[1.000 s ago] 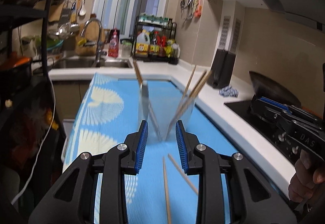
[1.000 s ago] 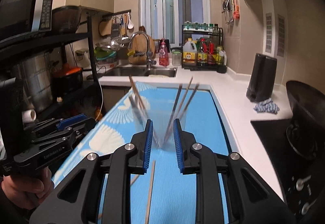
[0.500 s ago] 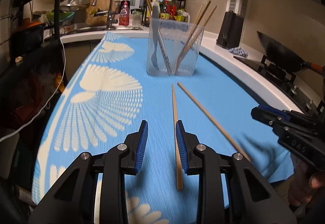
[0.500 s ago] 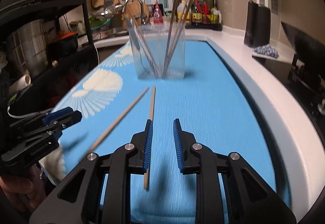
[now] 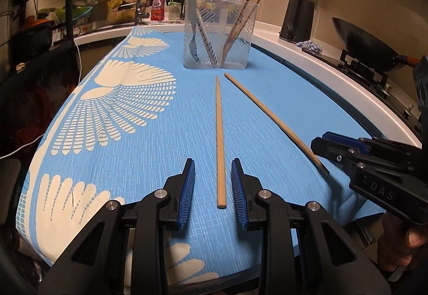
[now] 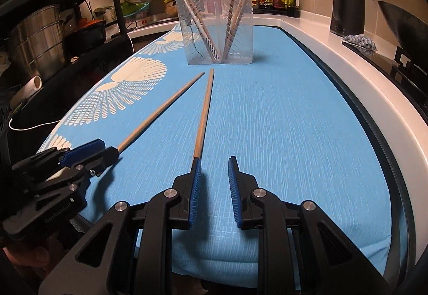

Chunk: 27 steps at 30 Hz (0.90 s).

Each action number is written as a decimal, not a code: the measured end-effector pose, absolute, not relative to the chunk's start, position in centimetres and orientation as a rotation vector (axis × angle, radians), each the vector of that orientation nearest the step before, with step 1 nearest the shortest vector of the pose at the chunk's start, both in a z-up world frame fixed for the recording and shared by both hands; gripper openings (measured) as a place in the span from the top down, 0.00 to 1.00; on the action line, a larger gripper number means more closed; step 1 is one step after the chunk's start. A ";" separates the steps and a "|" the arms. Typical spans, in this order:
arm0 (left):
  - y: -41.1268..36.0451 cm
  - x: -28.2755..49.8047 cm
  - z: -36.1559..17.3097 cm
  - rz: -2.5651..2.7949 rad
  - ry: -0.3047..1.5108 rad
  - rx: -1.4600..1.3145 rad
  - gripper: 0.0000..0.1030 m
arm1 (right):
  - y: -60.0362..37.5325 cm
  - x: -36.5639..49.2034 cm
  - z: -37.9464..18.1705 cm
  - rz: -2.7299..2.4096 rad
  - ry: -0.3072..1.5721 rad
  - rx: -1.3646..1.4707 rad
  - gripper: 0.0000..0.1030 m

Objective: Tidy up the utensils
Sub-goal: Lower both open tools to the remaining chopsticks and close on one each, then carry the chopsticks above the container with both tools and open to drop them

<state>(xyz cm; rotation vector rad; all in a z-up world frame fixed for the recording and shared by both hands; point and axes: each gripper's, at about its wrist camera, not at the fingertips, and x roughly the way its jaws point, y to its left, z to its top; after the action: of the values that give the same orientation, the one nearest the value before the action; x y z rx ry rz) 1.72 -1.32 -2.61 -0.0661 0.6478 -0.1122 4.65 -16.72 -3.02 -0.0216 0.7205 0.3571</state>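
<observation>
Blue mat [image 5: 160, 140]: chopstick [image 5: 220, 140] lies between parted left gripper [image 5: 212, 182] fingers, untouched.

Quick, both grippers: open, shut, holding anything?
Left gripper: open, one loose chopstick lying between its jaws, not gripped.
Right gripper: open, empty; the other chopstick passes beside its left jaw.

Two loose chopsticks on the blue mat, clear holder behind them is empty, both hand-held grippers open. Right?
Not quite: the clear holder is not empty. The left wrist view shows a fork and several chopsticks standing in it. The rest holds: two loose chopsticks lie on the blue mat, and the left hand-held gripper and right hand-held gripper are open.
</observation>
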 end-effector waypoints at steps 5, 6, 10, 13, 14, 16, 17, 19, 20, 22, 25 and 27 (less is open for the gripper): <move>-1.6 1.7 -2.8 -0.110 0.652 -0.058 0.73 | -16.3 4.3 -2.8 0.377 0.708 -0.026 0.74; -1.7 1.7 -2.8 -0.110 0.652 -0.056 0.73 | -16.3 4.3 -2.8 0.381 0.708 -0.025 0.74; -1.9 1.7 -2.9 -0.105 0.652 -0.041 0.76 | -15.6 4.5 -3.8 0.375 0.752 -0.056 0.73; -2.1 1.6 -3.0 -0.106 0.654 -0.025 0.92 | -15.7 4.4 -3.9 0.373 0.750 -0.052 0.85; -2.1 1.6 -3.0 -0.106 0.654 -0.022 0.94 | -15.6 4.4 -3.9 0.378 0.748 -0.056 0.94; -2.2 1.6 -3.0 -0.106 0.654 -0.020 0.94 | -15.4 4.3 -3.8 0.375 0.741 -0.067 0.95; -2.1 1.6 -2.9 -0.107 0.653 -0.021 0.94 | -15.4 4.3 -3.7 0.375 0.740 -0.068 0.95; -2.1 1.5 -2.8 -0.107 0.651 -0.022 0.94 | -15.4 4.3 -3.6 0.374 0.736 -0.067 0.95; -2.1 1.5 -2.7 -0.107 0.648 -0.021 0.94 | -15.5 4.3 -3.5 0.374 0.733 -0.067 0.95; -2.0 1.4 -2.5 -0.106 0.640 -0.021 0.94 | -15.6 4.1 -3.1 0.372 0.724 -0.066 0.95; -1.9 1.2 -1.9 -0.103 0.623 -0.018 0.94 | -16.1 4.0 -2.4 0.367 0.707 -0.059 0.95; -1.8 1.1 -1.4 -0.102 0.608 -0.016 0.94 | -16.5 4.0 -1.7 0.363 0.692 -0.052 0.95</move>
<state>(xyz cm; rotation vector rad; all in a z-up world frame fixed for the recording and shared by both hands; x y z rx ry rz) 1.06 -1.80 -1.38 -0.0159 0.6083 -0.1016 4.01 -16.46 -1.69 -0.0520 0.6921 0.3634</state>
